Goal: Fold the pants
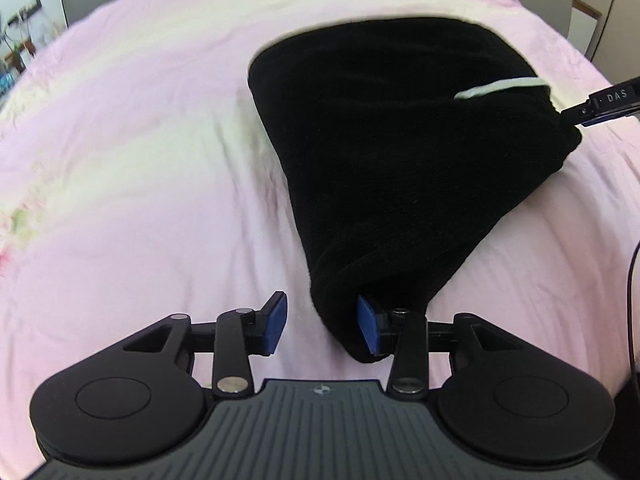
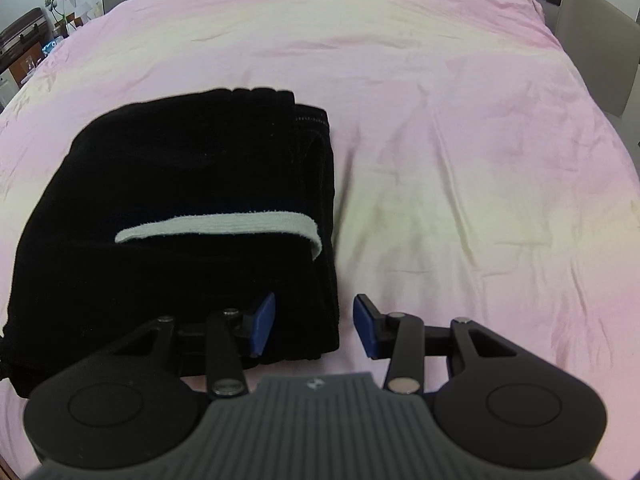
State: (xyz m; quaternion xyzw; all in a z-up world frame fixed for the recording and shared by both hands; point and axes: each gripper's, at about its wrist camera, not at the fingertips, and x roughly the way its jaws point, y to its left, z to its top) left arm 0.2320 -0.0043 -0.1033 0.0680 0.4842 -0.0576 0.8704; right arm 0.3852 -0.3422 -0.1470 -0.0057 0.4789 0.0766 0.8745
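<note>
folded black pants (image 2: 180,208) on pink bedsheet (image 2: 460,160), white band (image 2: 224,226) plain only from right wrist

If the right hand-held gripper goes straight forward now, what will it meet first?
Probably the near right corner of the folded black pants, which lies between the open fingers of the right hand-held gripper. Depth is unclear; past that edge lies pink bedsheet.

Pants (image 2: 172,216) edge behind left fingers (image 2: 264,322)
</note>
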